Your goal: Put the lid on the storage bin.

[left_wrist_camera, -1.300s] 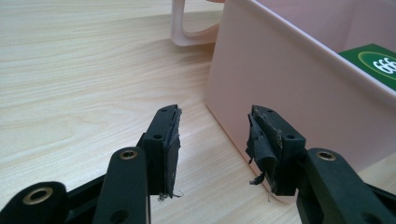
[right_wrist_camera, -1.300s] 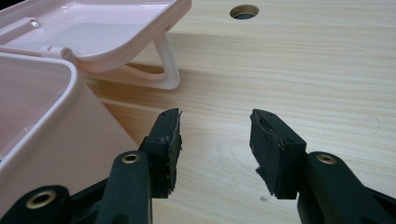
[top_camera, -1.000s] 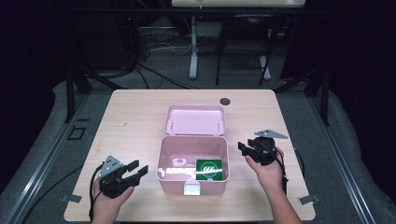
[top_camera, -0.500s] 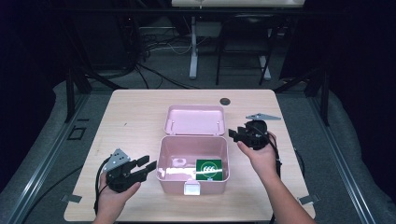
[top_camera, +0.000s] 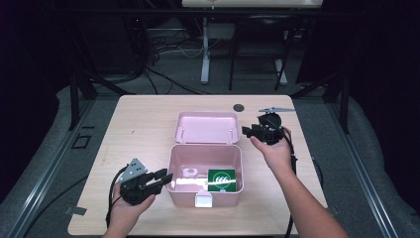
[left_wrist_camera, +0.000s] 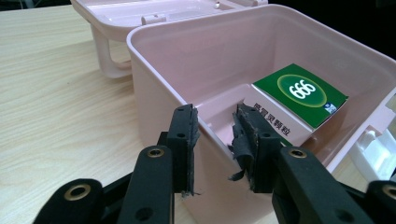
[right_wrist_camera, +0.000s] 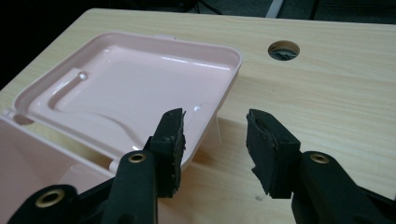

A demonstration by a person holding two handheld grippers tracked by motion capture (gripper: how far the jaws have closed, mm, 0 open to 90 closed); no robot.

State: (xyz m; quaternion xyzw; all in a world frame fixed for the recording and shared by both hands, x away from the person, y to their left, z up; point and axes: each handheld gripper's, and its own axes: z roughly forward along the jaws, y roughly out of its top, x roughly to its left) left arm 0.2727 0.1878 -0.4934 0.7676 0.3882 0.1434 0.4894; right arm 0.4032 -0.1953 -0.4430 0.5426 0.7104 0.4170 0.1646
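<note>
box (top_camera: 205,168): pink, mid-table toward the near edge, open; green packet (top_camera: 221,179) inside.
lid (top_camera: 208,127): hinged back flat behind the box; thin, light, stiff plastic, smooth and likely slippery.
left gripper (top_camera: 159,180): jaws just closing, straddling the box's left wall (left_wrist_camera: 163,93); contact not certain.
right gripper (top_camera: 246,130): wide, empty, at the lid's right edge.
hold: probably lid's free rim (right_wrist_camera: 231,79); box wall steadies.
</note>
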